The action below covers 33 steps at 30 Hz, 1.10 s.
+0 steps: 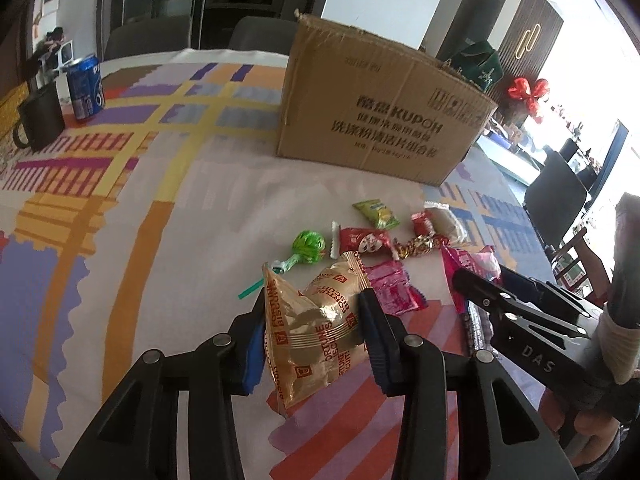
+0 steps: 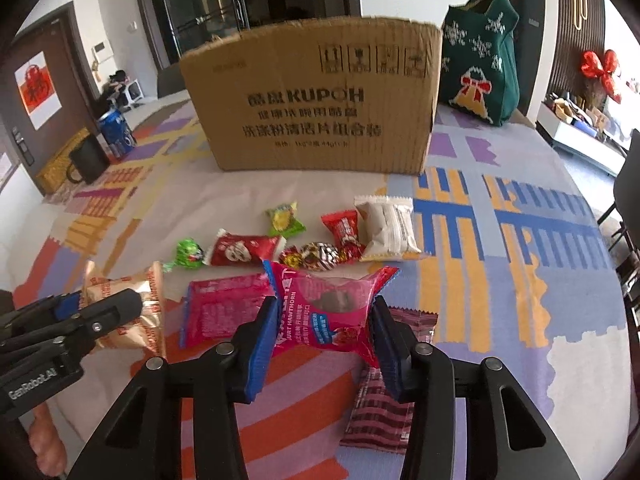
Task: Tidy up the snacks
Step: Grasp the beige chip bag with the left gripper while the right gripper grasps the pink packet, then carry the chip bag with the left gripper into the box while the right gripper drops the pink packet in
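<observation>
On the patterned tablecloth (image 2: 520, 280), before the cardboard box (image 2: 312, 108): loose snacks, mixed.

Left gripper (image 1: 316, 332): closed on the gold biscuit packet (image 1: 316, 312), pads pinching its puffed middle; packet appears lifted or tilted off the cloth.

Right gripper (image 2: 324, 332): closed on the pink hawthorn packet (image 2: 328, 304), held across its width, above a second pink packet (image 2: 224, 308) and a striped wrapper (image 2: 380, 412).

Remaining on cloth, between grippers and box: green lollipop (image 2: 190, 254), red candy packet (image 2: 244, 248), green sachet (image 2: 284, 220), foil candy (image 2: 316, 256), small red packet (image 2: 342, 226), white wafer pack (image 2: 386, 226).

Handling note, as judgement: box is the likely destination; its open top is hidden from both views. Keep grips light, since both packets are air-filled and could burst or slip. Raise each well above the box rim before releasing, one arm at a time, avoiding a clash.
</observation>
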### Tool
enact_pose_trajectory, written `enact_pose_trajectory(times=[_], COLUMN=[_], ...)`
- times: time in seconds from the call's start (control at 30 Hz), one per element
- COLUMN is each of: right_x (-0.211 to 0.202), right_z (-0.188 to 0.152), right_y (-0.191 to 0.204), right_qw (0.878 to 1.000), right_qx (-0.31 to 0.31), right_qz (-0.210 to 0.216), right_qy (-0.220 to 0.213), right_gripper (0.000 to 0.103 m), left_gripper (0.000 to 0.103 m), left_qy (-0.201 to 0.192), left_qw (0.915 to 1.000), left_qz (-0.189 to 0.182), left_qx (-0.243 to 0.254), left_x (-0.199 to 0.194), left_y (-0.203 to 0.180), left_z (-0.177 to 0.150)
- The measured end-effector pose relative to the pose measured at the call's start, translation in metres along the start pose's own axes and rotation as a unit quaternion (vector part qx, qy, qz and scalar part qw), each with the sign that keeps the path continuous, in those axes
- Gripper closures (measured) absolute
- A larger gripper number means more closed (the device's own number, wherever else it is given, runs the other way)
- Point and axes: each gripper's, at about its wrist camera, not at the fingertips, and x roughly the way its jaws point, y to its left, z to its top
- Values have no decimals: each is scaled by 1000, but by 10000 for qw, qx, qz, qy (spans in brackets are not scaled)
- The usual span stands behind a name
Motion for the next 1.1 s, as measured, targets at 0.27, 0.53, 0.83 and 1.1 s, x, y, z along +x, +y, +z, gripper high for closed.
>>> enact_pose_trajectory(times=[0.27,0.53,0.83,1.1], right_x=[-24,-42,-56,-68], right_z=[11,23,47,82], right_y=[6,12,11,9], right_qw=[9994,9980,9952,9912], right_qx=[-35,-82,-86,-182], right_qz=[138,216,198,231], right_qy=[-315,-595,-957,-1291], right_gripper=[56,56,56,56], left_gripper=[61,61,61,61], left_qy=[-306,-655,-992,-1166], left_qw=[9992,9966,9913,9879], left_qz=[49,88,171,86], left_qx=[244,500,843,1017], left_x=[-14,-28,-38,-46], left_y=[-9,-20,-35,-46], left_z=[11,31,60,97])
